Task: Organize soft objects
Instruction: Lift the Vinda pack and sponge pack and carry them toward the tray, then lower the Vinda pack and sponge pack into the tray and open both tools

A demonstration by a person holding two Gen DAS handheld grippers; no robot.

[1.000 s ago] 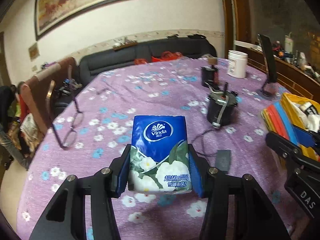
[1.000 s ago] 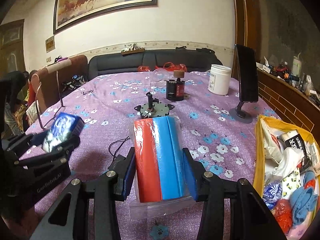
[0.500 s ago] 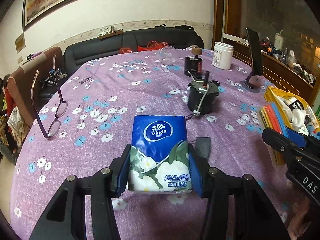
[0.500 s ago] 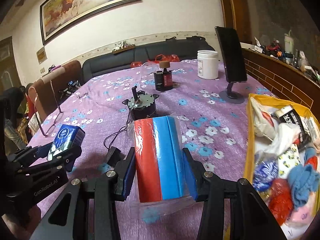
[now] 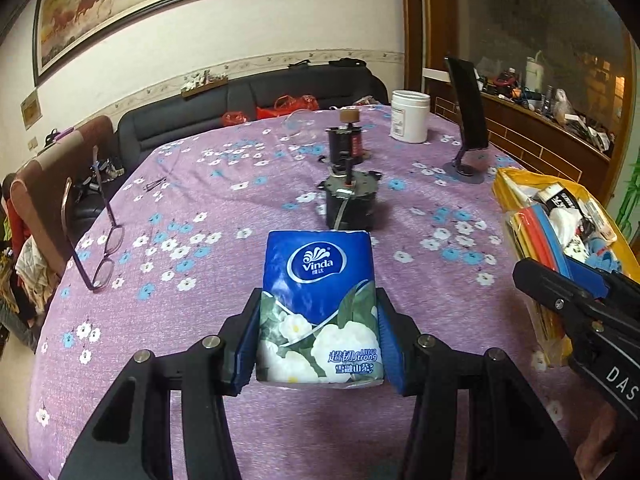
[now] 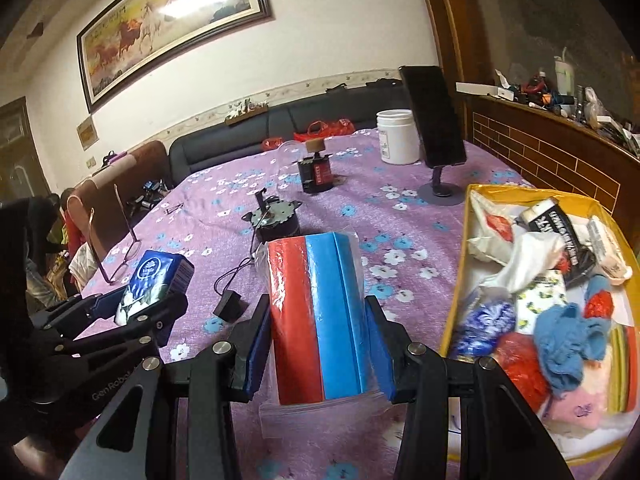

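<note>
Left tool (image 5: 318, 334) clamps tissue pack (image 5: 318, 304) by its two sides, above purple floral desk (image 5: 200, 208). Pack's long axis runs straight ahead along fingers, logo end pointing away. Right tool (image 6: 318, 344) pinches bagged red-and-blue cloth bundle (image 6: 316, 320) likewise, long axis forward, tilted slightly left. Yellow bin (image 6: 456, 300) of soft things sits just right of it.
</note>
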